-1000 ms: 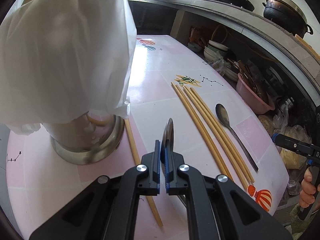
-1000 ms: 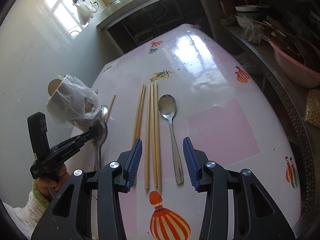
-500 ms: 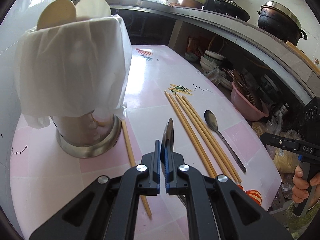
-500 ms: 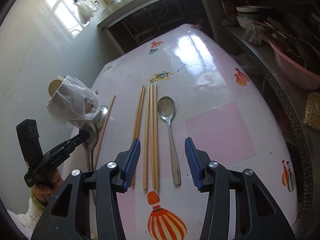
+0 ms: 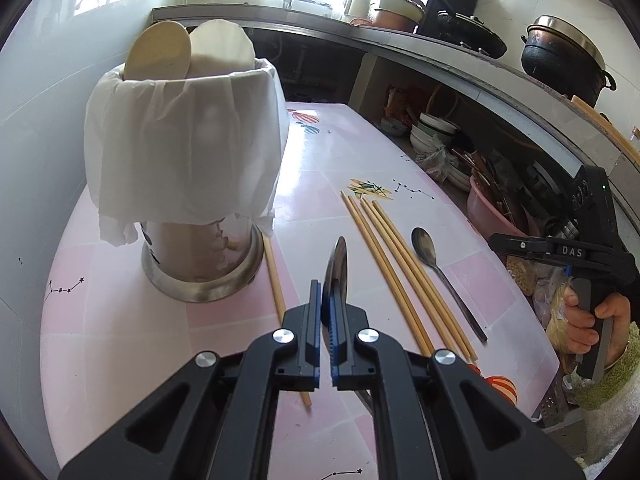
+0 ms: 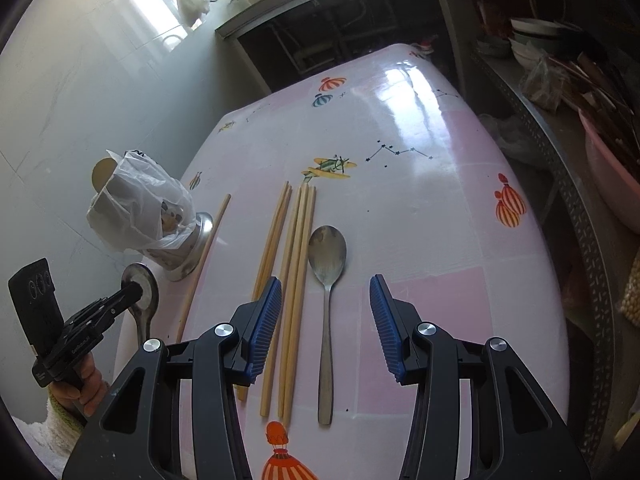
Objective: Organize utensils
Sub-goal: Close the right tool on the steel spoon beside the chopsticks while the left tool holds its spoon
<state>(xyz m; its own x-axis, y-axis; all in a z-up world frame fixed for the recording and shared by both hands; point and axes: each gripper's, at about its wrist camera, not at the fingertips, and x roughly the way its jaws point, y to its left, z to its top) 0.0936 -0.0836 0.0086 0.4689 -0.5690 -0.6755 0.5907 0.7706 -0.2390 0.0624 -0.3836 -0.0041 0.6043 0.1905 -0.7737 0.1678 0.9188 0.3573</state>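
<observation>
My left gripper (image 5: 326,304) is shut on a metal spoon (image 5: 338,268), held edge-on above the pink table, its bowl toward the steel utensil holder (image 5: 200,252) lined with a white plastic bag. From the right wrist the same held spoon (image 6: 140,292) shows left of the holder (image 6: 180,240). My right gripper (image 6: 324,308) is open above a second spoon (image 6: 327,264) lying on the table, with nothing pressed between its pads. Several wooden chopsticks (image 6: 294,264) lie side by side left of that spoon, and a single chopstick (image 6: 204,256) rests by the holder's base.
Two flat wooden spatula heads (image 5: 160,56) stick out of the holder. A white wall (image 5: 40,120) runs along the table's left side. At right, a steel shelf holds a pink basin (image 6: 612,184) and bowls (image 5: 432,132). Pots (image 5: 564,56) sit on the counter behind.
My left gripper pulled back and rose with the spoon, so the holder looks smaller and its top shows. My right gripper shifted over the lying spoon, which now sits between its fingers.
</observation>
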